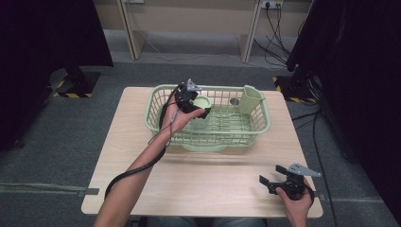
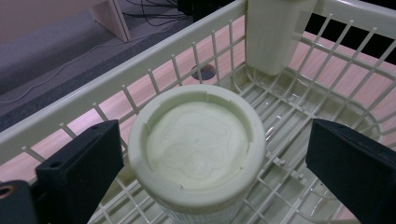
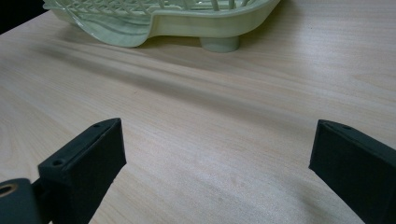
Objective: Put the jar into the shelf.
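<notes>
The round pale-green plastic cup (image 2: 197, 151), upside down inside the pale-green plastic dish basket (image 1: 156, 124), is straddled by the left tool (image 1: 201, 113), jaws apart, so an off-centre closure could tip it.

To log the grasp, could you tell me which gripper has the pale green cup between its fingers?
The left gripper, open over the basket, straddles the cup; the right gripper faces bare table.

text: none readable | labels: none | cup base (image 2: 196, 144): faint embossed bear figure, no lettering
</notes>
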`<control>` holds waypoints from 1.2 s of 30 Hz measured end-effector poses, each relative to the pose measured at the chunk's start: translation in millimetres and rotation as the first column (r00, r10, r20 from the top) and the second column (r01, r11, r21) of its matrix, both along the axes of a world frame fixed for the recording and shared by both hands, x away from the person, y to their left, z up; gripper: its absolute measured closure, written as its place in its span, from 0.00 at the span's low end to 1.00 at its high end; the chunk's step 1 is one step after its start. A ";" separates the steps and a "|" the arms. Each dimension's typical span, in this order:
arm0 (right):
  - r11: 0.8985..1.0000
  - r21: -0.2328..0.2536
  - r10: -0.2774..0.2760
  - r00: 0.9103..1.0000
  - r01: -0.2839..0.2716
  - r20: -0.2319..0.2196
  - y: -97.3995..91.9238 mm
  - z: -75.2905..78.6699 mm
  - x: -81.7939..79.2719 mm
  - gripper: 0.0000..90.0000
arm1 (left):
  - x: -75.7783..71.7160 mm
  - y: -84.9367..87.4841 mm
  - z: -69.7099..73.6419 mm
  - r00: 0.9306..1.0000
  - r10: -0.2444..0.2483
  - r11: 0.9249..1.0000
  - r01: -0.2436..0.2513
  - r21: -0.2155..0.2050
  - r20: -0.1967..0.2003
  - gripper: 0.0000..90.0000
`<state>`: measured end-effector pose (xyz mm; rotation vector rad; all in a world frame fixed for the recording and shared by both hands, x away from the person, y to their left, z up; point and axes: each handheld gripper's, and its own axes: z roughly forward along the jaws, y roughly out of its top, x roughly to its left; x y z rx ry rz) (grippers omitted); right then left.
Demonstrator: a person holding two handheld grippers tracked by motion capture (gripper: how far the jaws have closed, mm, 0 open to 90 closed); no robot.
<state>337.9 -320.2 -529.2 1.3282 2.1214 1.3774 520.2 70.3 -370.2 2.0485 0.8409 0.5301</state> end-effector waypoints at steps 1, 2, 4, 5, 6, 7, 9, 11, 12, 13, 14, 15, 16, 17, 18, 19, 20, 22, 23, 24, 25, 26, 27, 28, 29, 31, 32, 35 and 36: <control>1.000 0.001 -0.001 1.000 0.001 0.000 0.0 0.0 -0.1 0.04 | 0.0 0.0 0.0 1.000 0.000 1.000 0.000 0.000 0.000 0.04; 1.000 0.001 -0.001 1.000 0.001 0.000 0.0 0.0 -0.1 0.04 | -3.8 1.4 1.5 1.000 -0.005 1.000 0.005 -0.002 0.008 0.04; 1.000 0.000 0.000 1.000 0.000 0.000 0.0 0.0 0.1 0.04 | -8.1 3.5 3.9 1.000 -0.009 1.000 0.009 -0.010 0.016 0.04; 1.000 0.000 0.000 1.000 0.000 0.000 0.0 0.0 0.1 0.04 | -8.1 3.5 3.9 1.000 -0.009 1.000 0.009 -0.010 0.016 0.04; 1.000 0.002 -0.001 1.000 0.001 -0.002 0.0 0.0 0.0 0.04 | -8.1 3.5 3.9 1.000 -0.009 1.000 0.009 -0.010 0.016 0.04; 1.000 0.002 -0.001 1.000 0.001 -0.002 0.0 0.0 0.0 0.04 | -11.7 5.7 6.1 1.000 -0.013 1.000 0.013 -0.014 0.026 0.04; 1.000 0.001 -0.001 1.000 0.001 -0.002 0.0 0.0 0.1 0.04 | -11.7 5.7 6.1 1.000 -0.013 1.000 0.013 -0.014 0.026 0.04; 1.000 0.001 -0.001 1.000 0.001 -0.002 0.0 0.0 0.1 0.04 | -15.1 7.6 7.4 0.999 -0.016 1.000 0.016 -0.018 0.033 0.04; 1.000 0.002 -0.002 1.000 0.002 -0.001 -0.1 0.0 0.1 0.04 | -15.1 7.6 7.4 0.999 -0.016 1.000 0.016 -0.018 0.033 0.04; 1.000 0.002 -0.002 1.000 0.002 -0.001 -0.1 0.0 0.1 0.04 | -21.9 11.8 8.7 0.999 -0.022 0.999 0.023 -0.024 0.045 0.04; 1.000 0.002 -0.002 1.000 0.002 -0.001 -0.1 0.0 0.1 0.04 | -21.9 11.8 8.7 0.999 -0.022 0.999 0.023 -0.024 0.045 0.04; 1.000 0.001 -0.002 1.000 0.002 -0.001 0.0 0.0 0.0 0.04 | -21.9 11.8 8.7 0.999 -0.022 0.999 0.023 -0.024 0.045 0.04; 1.000 0.001 -0.002 1.000 0.002 -0.001 0.0 0.0 0.0 0.04 | -21.9 11.8 8.7 0.999 -0.022 0.999 0.023 -0.024 0.045 0.04; 1.000 0.001 -0.002 1.000 0.002 -0.001 0.0 0.0 0.0 0.04 | -21.9 11.8 8.7 0.999 -0.022 0.999 0.023 -0.024 0.045 0.04; 1.000 0.001 -0.002 1.000 0.002 -0.001 0.0 0.0 0.0 0.04 | -25.9 14.4 9.7 0.998 -0.023 0.999 0.025 -0.024 0.054 0.04; 1.000 0.001 -0.002 1.000 0.002 -0.001 0.0 0.0 0.0 0.04 | -25.9 14.4 9.7 0.998 -0.023 0.999 0.025 -0.024 0.054 0.04; 1.000 0.002 -0.003 1.000 0.003 -0.001 -0.1 0.0 0.0 0.04 | -29.2 17.1 10.8 0.998 -0.023 0.999 0.024 -0.026 0.066 0.04; 1.000 0.001 -0.003 1.000 0.003 -0.002 -0.1 0.0 0.0 0.04 | -30.2 18.1 11.2 0.997 -0.022 0.999 0.024 -0.028 0.071 0.04; 1.000 0.001 -0.003 1.000 0.003 -0.002 0.0 0.0 0.0 0.04 | -31.3 19.0 11.5 0.997 -0.022 0.999 0.024 -0.028 0.074 0.04; 1.000 0.000 -0.002 1.000 0.002 -0.001 0.0 0.0 0.1 0.04 | -32.9 20.3 11.9 0.997 -0.022 0.999 0.024 -0.029 0.077 0.04; 1.000 -0.001 -0.003 1.000 0.003 0.000 0.1 0.0 0.0 0.04 | -34.0 21.1 12.0 0.997 -0.022 0.999 0.025 -0.033 0.079 0.04; 1.000 -0.001 -0.003 1.000 0.003 0.000 0.1 0.0 0.0 0.04 | -35.4 22.3 12.2 0.996 -0.025 0.999 0.028 -0.033 0.080 0.04; 1.000 -0.001 -0.003 1.000 0.003 0.000 0.1 0.0 -0.1 0.04 | -37.1 23.1 12.3 0.996 -0.024 0.999 0.027 -0.037 0.082 0.04; 1.000 -0.001 -0.003 1.000 0.003 0.000 0.1 0.0 0.0 0.04 | -38.5 24.3 12.4 0.996 -0.026 0.999 0.029 -0.038 0.085 0.04; 1.000 -0.002 -0.003 1.000 0.003 0.000 0.1 0.0 -0.1 0.04 | -40.0 25.3 12.5 0.996 -0.026 0.999 0.029 -0.040 0.085 0.04; 1.000 -0.003 -0.003 1.000 0.003 0.000 0.2 0.0 -0.1 0.04 | -42.7 27.5 12.4 0.995 -0.026 0.999 0.030 -0.043 0.091 0.04; 1.000 -0.004 -0.003 1.000 0.003 0.001 0.3 0.0 -0.1 0.04 | -43.9 28.6 12.1 0.995 -0.028 0.998 0.032 -0.045 0.093 0.04; 1.000 -0.004 -0.003 1.000 0.003 0.001 0.3 0.0 -0.1 0.04 | -47.7 31.3 10.3 0.995 -0.028 0.998 0.033 -0.049 0.098 0.04; 1.000 -0.004 -0.004 1.000 0.004 0.001 0.3 0.0 -0.1 0.04 | -49.1 32.0 9.6 0.995 -0.027 0.998 0.033 -0.053 0.099 0.04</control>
